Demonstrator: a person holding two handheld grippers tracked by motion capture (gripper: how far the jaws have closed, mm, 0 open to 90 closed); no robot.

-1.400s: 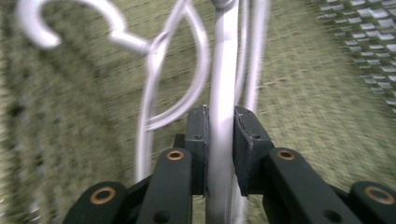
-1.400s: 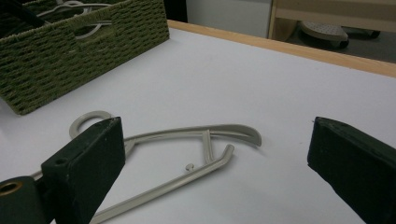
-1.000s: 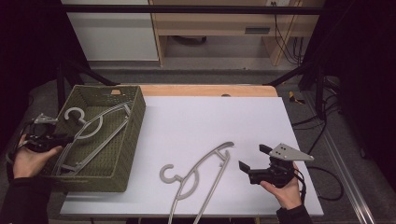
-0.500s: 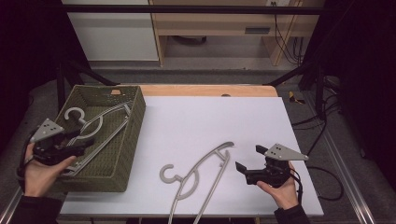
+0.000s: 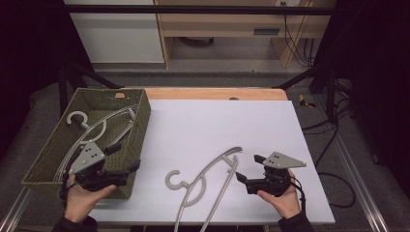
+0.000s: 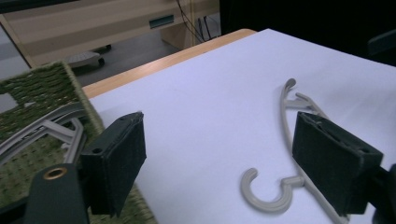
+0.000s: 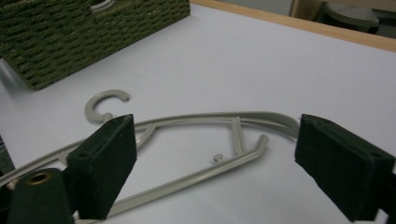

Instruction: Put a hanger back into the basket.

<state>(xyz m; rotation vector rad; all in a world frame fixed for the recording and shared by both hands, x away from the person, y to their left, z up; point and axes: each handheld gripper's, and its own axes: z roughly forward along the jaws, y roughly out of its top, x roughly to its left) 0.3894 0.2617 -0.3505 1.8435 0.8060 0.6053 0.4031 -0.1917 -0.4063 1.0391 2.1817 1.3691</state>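
So roughly halfway, I'd say. The right claw (image 5: 244, 178) sits near the front edge of the worktop (image 5: 251, 121), jaws wide with nothing in them, having just eased in a touch, aimed at the loose grey hanger (image 5: 205, 181) lying flat right in front of it. The left claw (image 5: 126, 170) has just been opening and holds nothing; it hovers at the near corner of the woven basket (image 5: 138, 126). One hanger in the basket (image 5: 99, 129) is already in, maybe more, hard to tell. Farther back there's a cabinet (image 5: 116, 34); nothing blocks the route.
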